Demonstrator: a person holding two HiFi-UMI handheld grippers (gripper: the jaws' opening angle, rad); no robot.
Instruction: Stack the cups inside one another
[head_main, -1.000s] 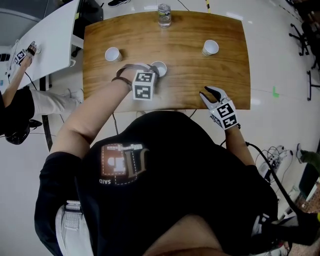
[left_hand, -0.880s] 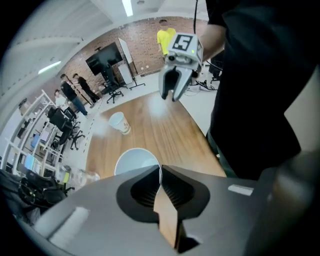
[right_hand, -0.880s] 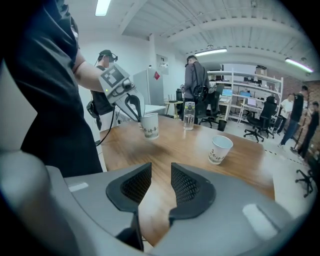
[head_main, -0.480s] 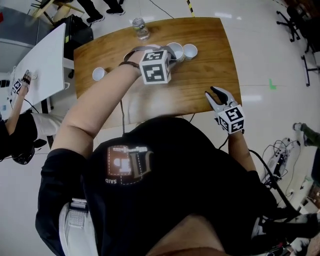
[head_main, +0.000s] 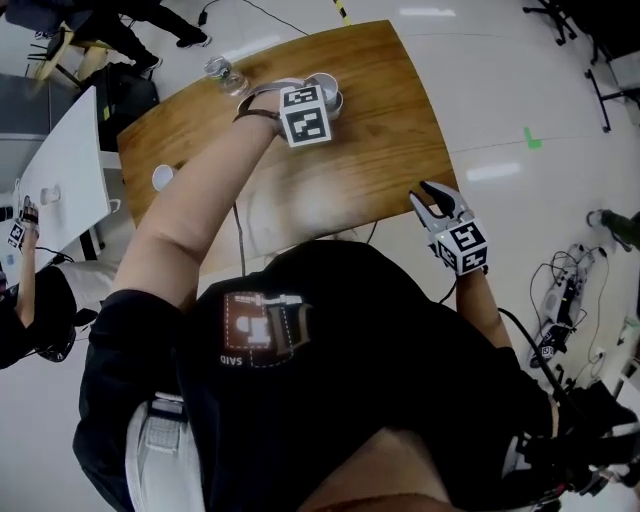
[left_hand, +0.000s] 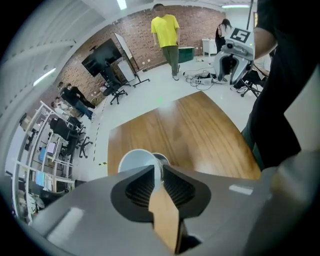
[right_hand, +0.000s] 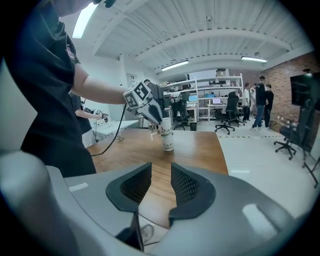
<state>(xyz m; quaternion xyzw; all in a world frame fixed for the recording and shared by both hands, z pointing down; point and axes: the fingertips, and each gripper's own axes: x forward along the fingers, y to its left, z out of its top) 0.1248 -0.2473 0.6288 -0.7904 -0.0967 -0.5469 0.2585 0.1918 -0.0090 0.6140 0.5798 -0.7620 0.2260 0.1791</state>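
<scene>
A lone white paper cup (head_main: 162, 178) stands at the left edge of the brown wooden worktop (head_main: 380, 150). At the far end, the left hand-held gripper (left_hand: 161, 175) pinches the wall of a second white paper cup (left_hand: 134, 159). Its jaws have just eased slightly wider as it sets this cup into a third white paper cup (right_hand: 168, 143). This nesting seems nearly done; next, release cleanly and fetch the lone cup. At the near right, the right hand-held gripper (right_hand: 161, 185) hovers spread and empty.
</scene>
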